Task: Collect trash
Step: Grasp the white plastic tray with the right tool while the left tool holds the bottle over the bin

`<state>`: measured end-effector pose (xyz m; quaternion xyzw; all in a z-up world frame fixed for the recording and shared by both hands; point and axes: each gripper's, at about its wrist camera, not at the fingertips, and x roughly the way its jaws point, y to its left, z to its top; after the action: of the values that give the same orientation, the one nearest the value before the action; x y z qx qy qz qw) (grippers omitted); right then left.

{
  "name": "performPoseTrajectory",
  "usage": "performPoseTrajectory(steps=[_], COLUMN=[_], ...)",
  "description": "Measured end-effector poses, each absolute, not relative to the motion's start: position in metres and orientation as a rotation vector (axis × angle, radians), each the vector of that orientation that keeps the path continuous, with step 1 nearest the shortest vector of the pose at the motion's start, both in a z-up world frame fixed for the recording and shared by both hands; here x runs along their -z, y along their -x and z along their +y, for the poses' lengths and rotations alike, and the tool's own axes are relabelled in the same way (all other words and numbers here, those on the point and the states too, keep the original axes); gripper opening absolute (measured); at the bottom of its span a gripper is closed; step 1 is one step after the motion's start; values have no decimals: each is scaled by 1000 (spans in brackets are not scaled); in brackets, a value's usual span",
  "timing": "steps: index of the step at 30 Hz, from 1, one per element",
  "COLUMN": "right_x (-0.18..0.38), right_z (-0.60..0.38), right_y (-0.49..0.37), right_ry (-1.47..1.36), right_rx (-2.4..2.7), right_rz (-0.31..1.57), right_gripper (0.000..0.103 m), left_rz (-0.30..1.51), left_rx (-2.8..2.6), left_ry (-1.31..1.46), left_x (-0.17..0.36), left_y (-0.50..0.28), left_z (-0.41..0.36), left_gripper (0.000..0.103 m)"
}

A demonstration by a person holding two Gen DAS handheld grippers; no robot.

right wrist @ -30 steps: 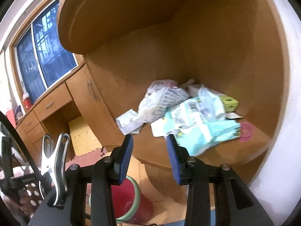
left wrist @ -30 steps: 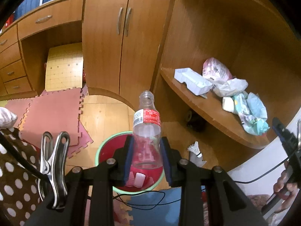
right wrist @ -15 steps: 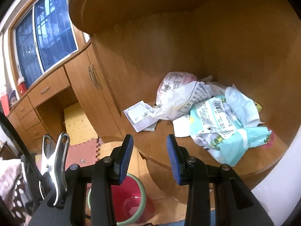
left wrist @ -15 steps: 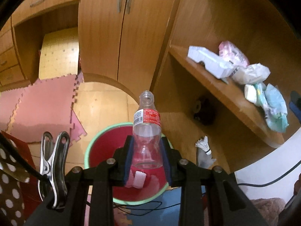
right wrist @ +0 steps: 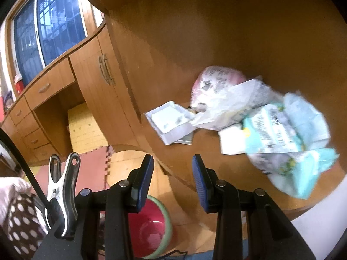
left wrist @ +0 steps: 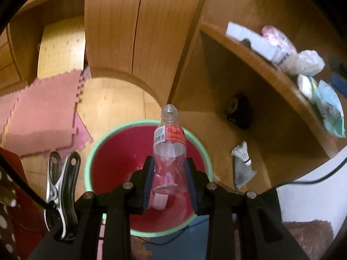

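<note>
My left gripper (left wrist: 169,178) pinches the capless bottle (left wrist: 169,151) | red bin (left wrist: 108,151) directly below | my right gripper (right wrist: 172,178) spread, empty | wrappers (right wrist: 282,130) ahead-right on shelf (right wrist: 206,151)

wrist views, shared red bin (left wrist: 121,151)

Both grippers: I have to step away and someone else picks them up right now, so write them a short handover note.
Left gripper: shut on the empty plastic bottle, held upright above the red bin with the green rim on the floor; not yet dropped.
Right gripper: open, holds nothing, pointing at the front edge of the wooden shelf.
Done: one white piece already lies in the bin.
Left: release the bottle, then clear the shelf: white tray, crumpled wrappers, light blue packets. A shuttlecock lies under the shelf.
</note>
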<state>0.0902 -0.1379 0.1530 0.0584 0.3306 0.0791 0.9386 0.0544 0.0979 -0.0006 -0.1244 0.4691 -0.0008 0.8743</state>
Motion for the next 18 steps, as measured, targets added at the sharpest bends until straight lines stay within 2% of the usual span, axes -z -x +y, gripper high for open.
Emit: performPoseTrajectory(steps=[6,8,18], right_x=[-152,-147,-118], right_z=[-122,-118,-121], right_y=[-131,-149,-202], right_ry=[-163,-197,-337], right_rx=[-184,-190,-42], right_rz=[691,726,781], right_gripper=[39,46,46], left_rz=[1042,1050,1070], left_rx=[0,-5,-74], left_ry=[321,321,314], left_x=[21,24,35], left_y=[-69,-73,-82], left_z=[99,98,99], left_gripper=[30,30,30])
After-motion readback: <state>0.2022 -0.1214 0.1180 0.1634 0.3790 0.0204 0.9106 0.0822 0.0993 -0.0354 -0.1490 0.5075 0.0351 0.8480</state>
